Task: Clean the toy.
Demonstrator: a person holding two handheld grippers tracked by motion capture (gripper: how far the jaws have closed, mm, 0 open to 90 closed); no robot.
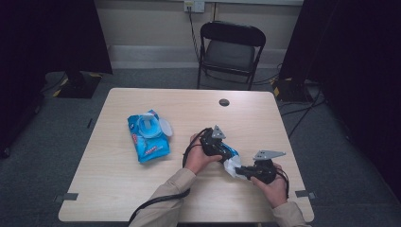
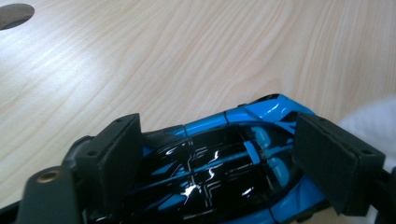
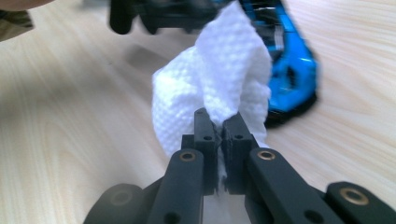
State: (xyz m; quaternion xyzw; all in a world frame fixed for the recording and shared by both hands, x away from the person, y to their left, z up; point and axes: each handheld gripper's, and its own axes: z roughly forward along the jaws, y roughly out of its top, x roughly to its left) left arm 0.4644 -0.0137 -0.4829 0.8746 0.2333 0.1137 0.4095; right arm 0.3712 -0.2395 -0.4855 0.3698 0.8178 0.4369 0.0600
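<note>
On the wooden bench (image 1: 118,189), the left hand-held gripper (image 1: 222,150) has its jaws around a blue and black toy car (image 2: 219,163). Its pads stand at both sides of the car body, at about 9 and 3 o'clock of it in the left gripper view, and they seem to press on it, so the car is gripped. The right hand-held gripper (image 1: 241,171) is closed tight on a white wet wipe (image 3: 219,93); the cloth bunches up from between its jaws. The wipe touches the car at the car's 4 o'clock side in the high view. A blue pack of wipes (image 1: 147,136), its lid open, lies well apart at 9 o'clock from the hands.
</note>
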